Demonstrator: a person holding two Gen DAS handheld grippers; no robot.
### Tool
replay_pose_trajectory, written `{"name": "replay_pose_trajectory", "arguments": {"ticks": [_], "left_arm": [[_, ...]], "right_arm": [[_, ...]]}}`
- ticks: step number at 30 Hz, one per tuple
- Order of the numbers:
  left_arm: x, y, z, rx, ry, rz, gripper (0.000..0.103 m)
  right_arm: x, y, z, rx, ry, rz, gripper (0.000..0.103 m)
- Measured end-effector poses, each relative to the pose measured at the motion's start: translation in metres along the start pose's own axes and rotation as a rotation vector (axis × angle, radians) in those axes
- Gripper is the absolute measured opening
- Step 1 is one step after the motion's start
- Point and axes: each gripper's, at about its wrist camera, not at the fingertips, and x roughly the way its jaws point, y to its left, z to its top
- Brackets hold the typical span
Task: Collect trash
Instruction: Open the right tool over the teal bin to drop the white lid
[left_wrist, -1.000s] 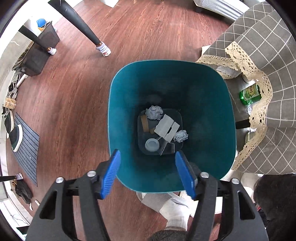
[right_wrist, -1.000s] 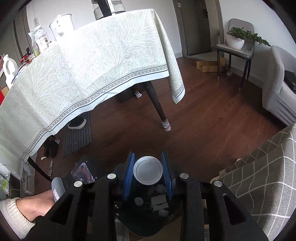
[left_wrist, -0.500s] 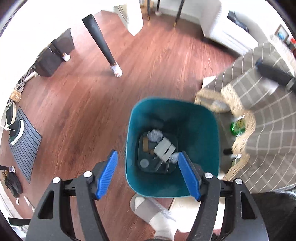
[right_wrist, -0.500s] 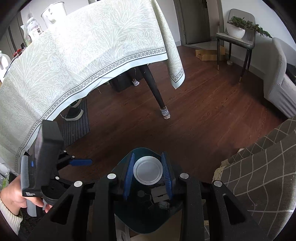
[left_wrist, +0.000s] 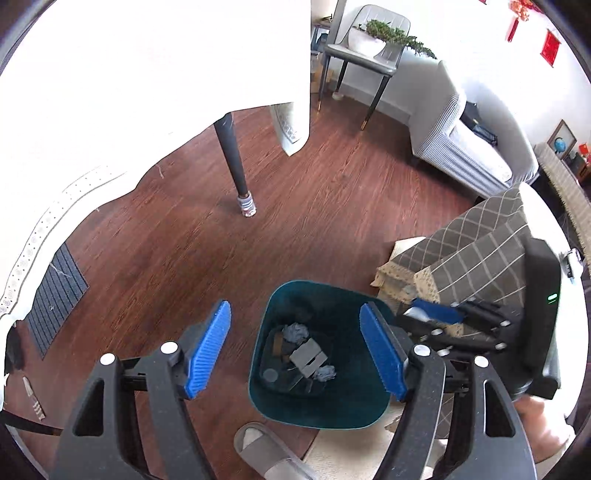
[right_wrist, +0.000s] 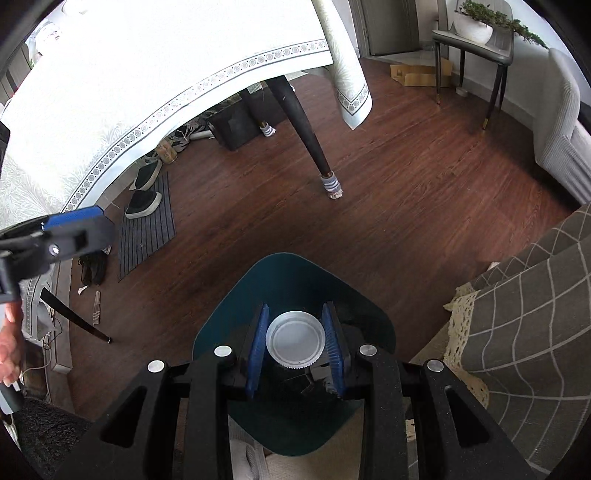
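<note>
A teal trash bin (left_wrist: 354, 398) stands on the wood floor with crumpled paper (left_wrist: 295, 331), a grey carton (left_wrist: 307, 357) and a small lid inside. My left gripper (left_wrist: 295, 349) is open and empty, held high above the bin. My right gripper (right_wrist: 295, 341) is shut on a white round lid (right_wrist: 295, 341) and holds it over the bin's mouth (right_wrist: 229, 321). The right gripper also shows in the left wrist view (left_wrist: 436, 314) at the bin's right rim.
A table with a pale cloth (right_wrist: 166, 74) and dark legs (right_wrist: 314, 147) stands beyond the bin. A checked throw with lace edge (right_wrist: 517, 314) lies at right. A slipper (left_wrist: 266, 450) lies by the bin; a mat (right_wrist: 147, 229) with shoes lies at left.
My left gripper has risen and pulled back from the bin, so the bin looks smaller. My right gripper still holds the lid and has moved over the bin.
</note>
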Motion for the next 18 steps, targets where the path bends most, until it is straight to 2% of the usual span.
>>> {"name": "replay_pose_trajectory", "arguments": {"ticks": [8,14,18], "left_arm": [[-0.022,-0.009,0.013,-0.019,-0.062,-0.035,0.076],[-0.053,-0.030,0.026,-0.001,-0.188,-0.108,0.078],[-0.071,-0.046,0.028,0.031,-0.261,-0.119,0.079]], "right_arm": [[0.029,0.011,-0.012,-0.012,0.084,0.002,0.030],[0.047,0.016,-0.022,-0.030,0.138,-0.017,0.030],[0.056,0.015,-0.031,-0.042,0.175,-0.035,0.031]]}}
